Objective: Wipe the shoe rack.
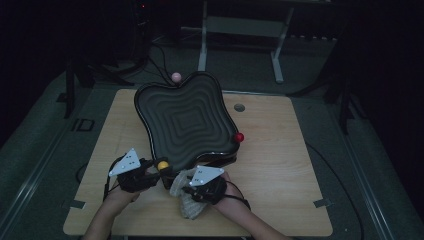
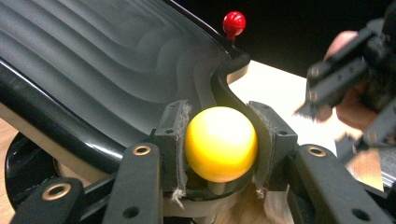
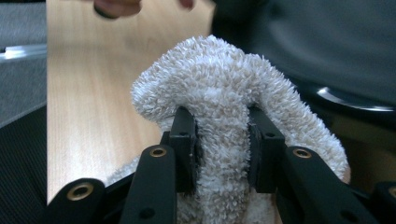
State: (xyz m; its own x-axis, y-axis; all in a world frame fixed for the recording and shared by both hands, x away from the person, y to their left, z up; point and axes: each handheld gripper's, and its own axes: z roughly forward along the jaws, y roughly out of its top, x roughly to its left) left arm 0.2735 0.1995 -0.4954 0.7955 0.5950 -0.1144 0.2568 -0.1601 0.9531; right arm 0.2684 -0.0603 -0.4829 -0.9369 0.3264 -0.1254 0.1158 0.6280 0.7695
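Left gripper (image 2: 219,154) clamps the yellow knob (image 2: 221,143) between its jaws – steadying the black tray (image 1: 185,120) – while right gripper (image 3: 222,149) pinches a towel (image 3: 219,88), probably for wiping.

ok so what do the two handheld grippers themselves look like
Both the left gripper and the right gripper are black, each topped by a grey three-cornered plate with small dark dots. Their black jaw arms carry brass-coloured rivets and end in blocky pads. A black cable trails from each.
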